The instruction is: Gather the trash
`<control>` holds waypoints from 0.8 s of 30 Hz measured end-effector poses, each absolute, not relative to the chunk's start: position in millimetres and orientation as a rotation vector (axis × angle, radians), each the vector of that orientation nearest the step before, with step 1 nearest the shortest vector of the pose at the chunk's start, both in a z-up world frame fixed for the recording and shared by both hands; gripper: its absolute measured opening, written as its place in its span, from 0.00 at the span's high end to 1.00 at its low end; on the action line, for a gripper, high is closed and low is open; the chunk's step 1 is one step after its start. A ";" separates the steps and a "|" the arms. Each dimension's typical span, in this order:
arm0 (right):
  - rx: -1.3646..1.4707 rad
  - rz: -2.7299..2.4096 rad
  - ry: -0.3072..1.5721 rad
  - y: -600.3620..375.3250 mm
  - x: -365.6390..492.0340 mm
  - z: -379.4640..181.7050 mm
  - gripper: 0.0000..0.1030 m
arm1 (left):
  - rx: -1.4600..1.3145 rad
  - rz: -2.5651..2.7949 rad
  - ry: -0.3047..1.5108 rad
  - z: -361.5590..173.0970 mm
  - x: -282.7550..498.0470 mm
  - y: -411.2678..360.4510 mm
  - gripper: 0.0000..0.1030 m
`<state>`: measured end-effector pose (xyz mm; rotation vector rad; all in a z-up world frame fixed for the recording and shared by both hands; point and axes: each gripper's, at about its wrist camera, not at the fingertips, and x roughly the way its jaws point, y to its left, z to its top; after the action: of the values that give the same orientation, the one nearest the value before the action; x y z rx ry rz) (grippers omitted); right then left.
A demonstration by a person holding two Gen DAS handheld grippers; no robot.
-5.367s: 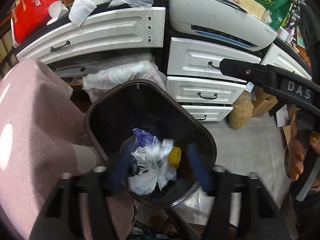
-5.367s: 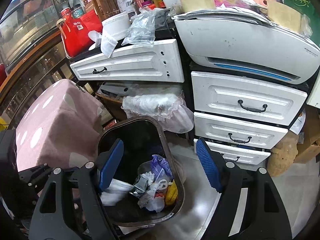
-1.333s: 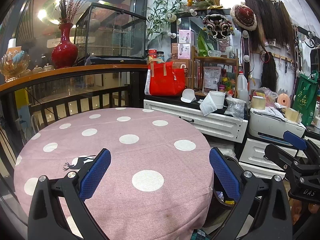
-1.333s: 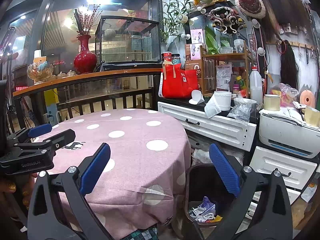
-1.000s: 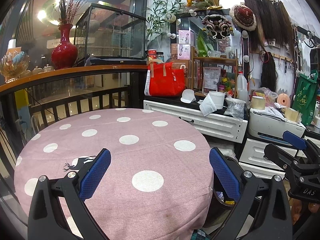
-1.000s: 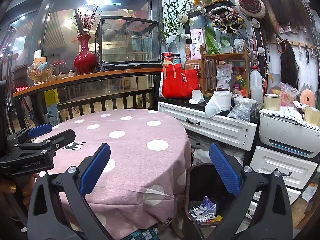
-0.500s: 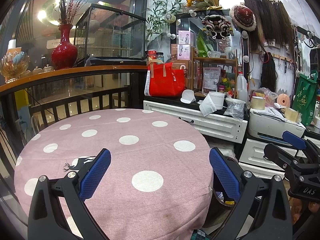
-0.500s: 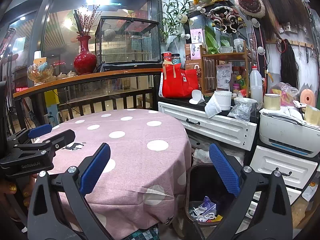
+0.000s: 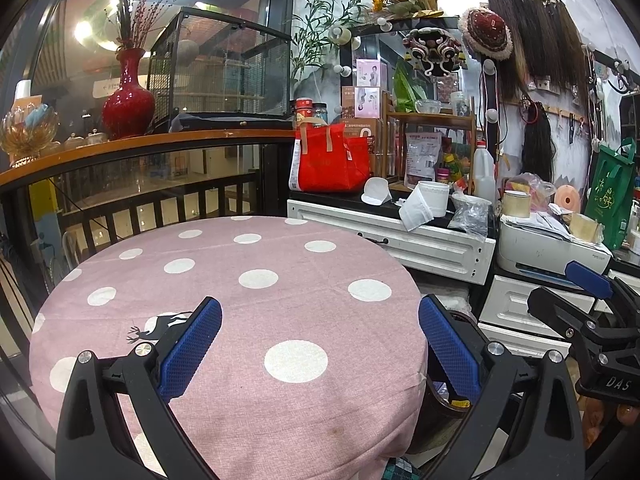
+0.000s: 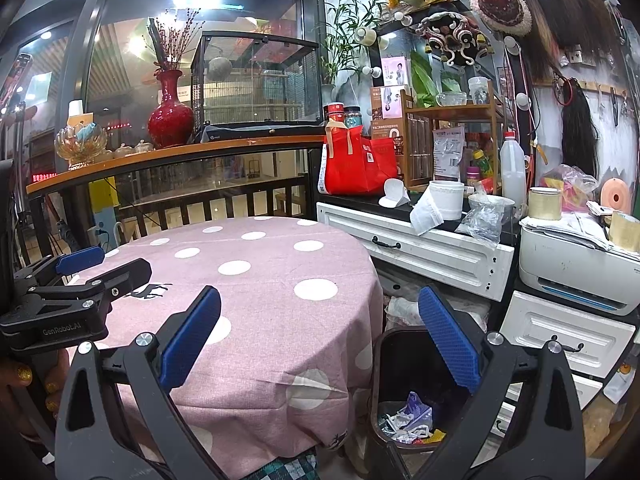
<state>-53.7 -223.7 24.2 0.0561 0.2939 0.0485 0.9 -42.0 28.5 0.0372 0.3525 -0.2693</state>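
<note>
We see the trash (image 10: 408, 422), crumpled paper and wrappers with a purple scrap and a yellow bit, lying at the bottom of the dark trash bin (image 10: 394, 344). The bin stands on the floor just beside the round table (image 10: 276, 304), between it and the white drawer cabinet (image 10: 560, 332). In the left wrist view only a sliver of the bin (image 9: 440, 416) shows past the table's edge.

Our right gripper (image 10: 319, 334) is spread wide with nothing between its 2 blue pads (image 10: 450, 342), hanging above the table edge and bin. Our left gripper (image 9: 320, 346) is likewise spread and empty over the pink polka-dot tablecloth (image 9: 248, 312).

Beyond, a white printer (image 10: 576, 276) sits on the cabinet, and a red bag (image 10: 356, 164) stands on the counter.
</note>
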 end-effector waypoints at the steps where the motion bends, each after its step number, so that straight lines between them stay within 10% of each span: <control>1: 0.056 0.048 0.294 -223.7 -53.7 24.2 0.05 | 0.037 -0.271 0.354 28.2 0.8 -41.8 0.06; 24: 0.052 0.050 0.301 -222.1 -52.9 22.4 0.05 | 0.049 -0.290 0.393 26.1 4.8 -37.8 0.06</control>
<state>-52.9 -222.1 22.4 0.0520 0.3012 0.0499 4.8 -37.8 26.1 0.0494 0.3935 -0.2903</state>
